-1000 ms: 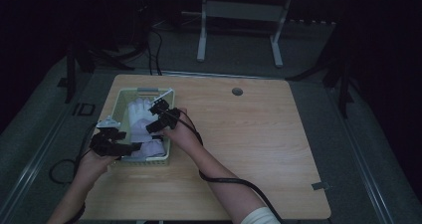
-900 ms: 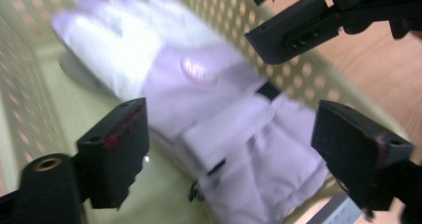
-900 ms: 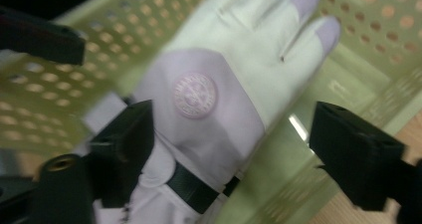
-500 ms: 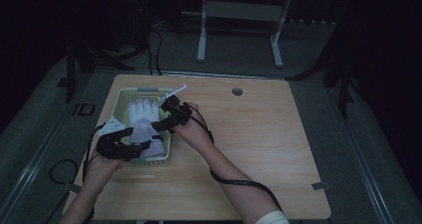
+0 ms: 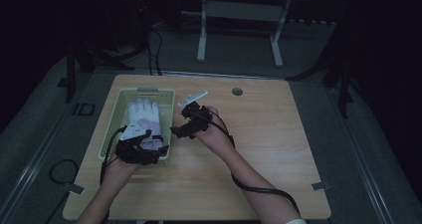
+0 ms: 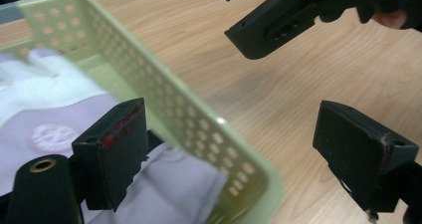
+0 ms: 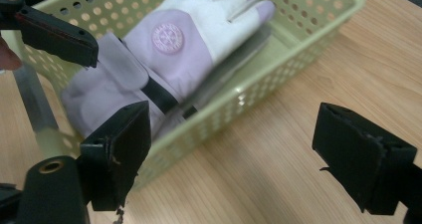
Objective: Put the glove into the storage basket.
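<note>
A pale green perforated basket [image 5: 112,134] stands on the left half of the wooden table. In it lies a white and lilac glove [image 5: 144,115] with a round badge [image 7: 168,36]. My left gripper [image 5: 142,152] is open at the basket's near right corner. In the left gripper view it [image 6: 239,149] straddles the basket wall [image 6: 164,109], with one jaw over the glove [image 6: 45,109] and the other over bare table. My right gripper [image 5: 191,122] is open and empty just right of the basket. It [image 7: 241,154] looks at the basket [image 7: 259,84] and the glove [image 7: 199,45].
The wooden table [image 5: 278,144] stretches free to the right of the basket. A round cable hole [image 5: 237,91] sits near its far edge, and a tape mark [image 5: 318,186] near its right front. Cables trail from both grippers. A white frame [image 5: 239,20] stands on the dark floor beyond.
My right gripper has moved right, from over the basket to over the bare table beside it. My left gripper has shifted right to the basket's near right corner.
</note>
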Motion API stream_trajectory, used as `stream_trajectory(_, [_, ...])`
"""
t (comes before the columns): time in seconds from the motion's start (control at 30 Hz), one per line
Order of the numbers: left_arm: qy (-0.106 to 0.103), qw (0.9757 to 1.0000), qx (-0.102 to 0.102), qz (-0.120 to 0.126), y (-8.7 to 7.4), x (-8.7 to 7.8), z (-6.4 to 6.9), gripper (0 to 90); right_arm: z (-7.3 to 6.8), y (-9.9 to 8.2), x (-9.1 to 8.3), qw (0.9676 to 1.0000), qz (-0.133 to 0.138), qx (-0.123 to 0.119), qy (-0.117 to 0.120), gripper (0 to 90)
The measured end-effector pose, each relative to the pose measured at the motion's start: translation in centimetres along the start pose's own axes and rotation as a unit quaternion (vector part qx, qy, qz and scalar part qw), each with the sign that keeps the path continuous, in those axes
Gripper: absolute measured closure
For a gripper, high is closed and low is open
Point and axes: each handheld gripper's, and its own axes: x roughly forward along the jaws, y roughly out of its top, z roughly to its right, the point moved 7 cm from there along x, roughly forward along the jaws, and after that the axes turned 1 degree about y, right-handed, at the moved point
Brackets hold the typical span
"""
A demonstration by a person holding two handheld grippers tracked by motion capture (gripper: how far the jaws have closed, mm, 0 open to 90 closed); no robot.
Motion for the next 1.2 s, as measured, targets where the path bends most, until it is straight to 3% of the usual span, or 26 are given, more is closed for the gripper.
stream_trajectory(0.3, [-0.026,0.9997,0.006,0.002,0.4,1.1,2.3,14.1,2.0,-3.0,-1.8,0.9998,-0.001,0.002,-0.02,15.3])
stream_trajectory(0.53, [-0.048,0.9982,0.037,0.003,0.7,1.9,4.7,14.1,3.0,-5.1,-2.8,0.9995,0.003,0.005,-0.03,15.0])
stream_trajectory(0.9, [-0.101,0.9931,0.06,-0.003,0.2,3.8,8.7,14.0,4.1,-8.9,-3.9,0.9989,0.012,0.02,-0.041,14.0])
stream_trajectory(1.2, [-0.132,0.9889,0.064,-0.023,-1.2,5.4,10.7,14.1,4.8,-12.3,-4.4,0.9987,0.014,0.019,-0.044,14.0])
